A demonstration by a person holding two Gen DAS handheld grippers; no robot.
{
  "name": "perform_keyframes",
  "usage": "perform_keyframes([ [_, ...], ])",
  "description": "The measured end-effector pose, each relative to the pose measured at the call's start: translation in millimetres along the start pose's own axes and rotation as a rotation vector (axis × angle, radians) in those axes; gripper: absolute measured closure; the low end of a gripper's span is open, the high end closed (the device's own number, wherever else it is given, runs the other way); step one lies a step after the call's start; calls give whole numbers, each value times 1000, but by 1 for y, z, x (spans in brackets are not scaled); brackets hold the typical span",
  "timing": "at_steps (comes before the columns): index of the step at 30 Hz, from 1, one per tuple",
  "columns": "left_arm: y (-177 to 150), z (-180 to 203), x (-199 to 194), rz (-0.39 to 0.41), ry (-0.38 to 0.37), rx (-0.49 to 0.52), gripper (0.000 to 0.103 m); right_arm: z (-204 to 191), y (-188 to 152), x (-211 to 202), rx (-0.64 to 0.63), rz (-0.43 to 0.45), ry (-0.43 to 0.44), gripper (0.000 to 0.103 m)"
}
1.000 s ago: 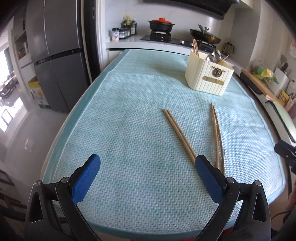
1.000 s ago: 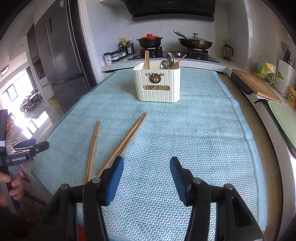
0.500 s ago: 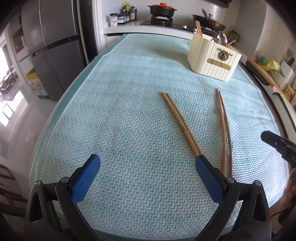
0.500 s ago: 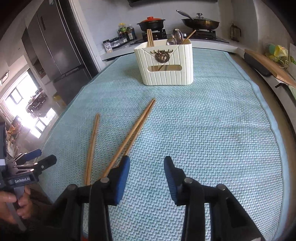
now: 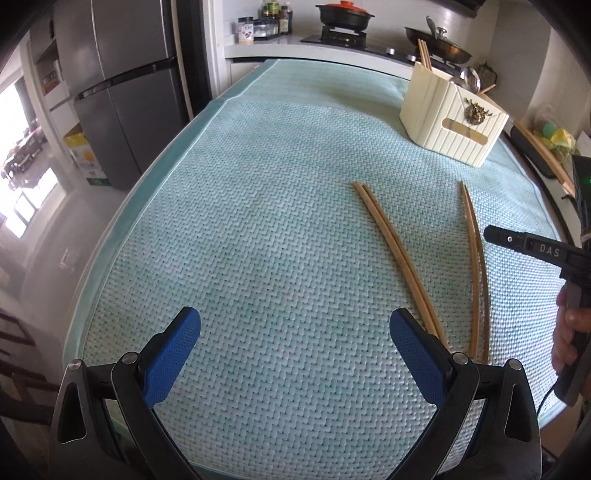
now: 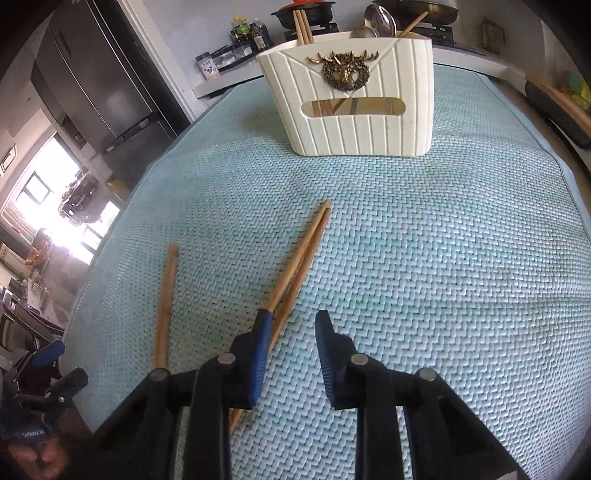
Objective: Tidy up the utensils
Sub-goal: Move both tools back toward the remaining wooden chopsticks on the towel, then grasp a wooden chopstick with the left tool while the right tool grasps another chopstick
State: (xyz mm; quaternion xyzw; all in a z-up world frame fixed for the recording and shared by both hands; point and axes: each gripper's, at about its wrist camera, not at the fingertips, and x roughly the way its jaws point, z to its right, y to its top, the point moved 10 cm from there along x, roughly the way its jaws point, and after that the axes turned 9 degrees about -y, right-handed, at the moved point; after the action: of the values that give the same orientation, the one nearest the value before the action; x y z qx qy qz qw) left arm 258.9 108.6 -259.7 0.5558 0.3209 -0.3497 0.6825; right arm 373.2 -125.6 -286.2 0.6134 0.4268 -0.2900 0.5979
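Note:
Two pairs of wooden chopsticks lie on a teal mat (image 5: 258, 240). One pair (image 5: 395, 251) lies near my left gripper's right finger; it is the left pair in the right wrist view (image 6: 166, 306). The other pair (image 5: 476, 266) lies further right; in the right wrist view (image 6: 303, 251) it runs under my right gripper's left finger. A cream utensil holder (image 6: 347, 99) with chopsticks and spoons stands at the far end, also in the left wrist view (image 5: 454, 118). My left gripper (image 5: 295, 347) is wide open and empty. My right gripper (image 6: 291, 332) is partly open, low over the mat.
A grey fridge (image 5: 122, 92) stands left of the table. A stove with a black pot (image 5: 345, 16) and a wok sits behind. A cutting board (image 5: 543, 155) lies on the right counter. The hand on the right gripper shows at the left wrist view's right edge (image 5: 569, 325).
My right gripper has moved forward and lower over the right chopstick pair, jaws narrowing. The left gripper has shifted slightly; its jaws stay wide open.

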Motion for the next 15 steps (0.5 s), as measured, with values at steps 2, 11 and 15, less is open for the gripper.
perform_keyframes([
  [2, 0, -2, 2, -4, 0, -5, 1, -4, 2, 10, -24, -21, -16, 78],
  [11, -2, 0, 12, -31, -1, 5, 1, -23, 13, 28, -155, -46, -139, 80],
  [15, 2, 4, 16, -36, -26, -5, 1, -20, 13, 25, -162, -35, -170, 80],
])
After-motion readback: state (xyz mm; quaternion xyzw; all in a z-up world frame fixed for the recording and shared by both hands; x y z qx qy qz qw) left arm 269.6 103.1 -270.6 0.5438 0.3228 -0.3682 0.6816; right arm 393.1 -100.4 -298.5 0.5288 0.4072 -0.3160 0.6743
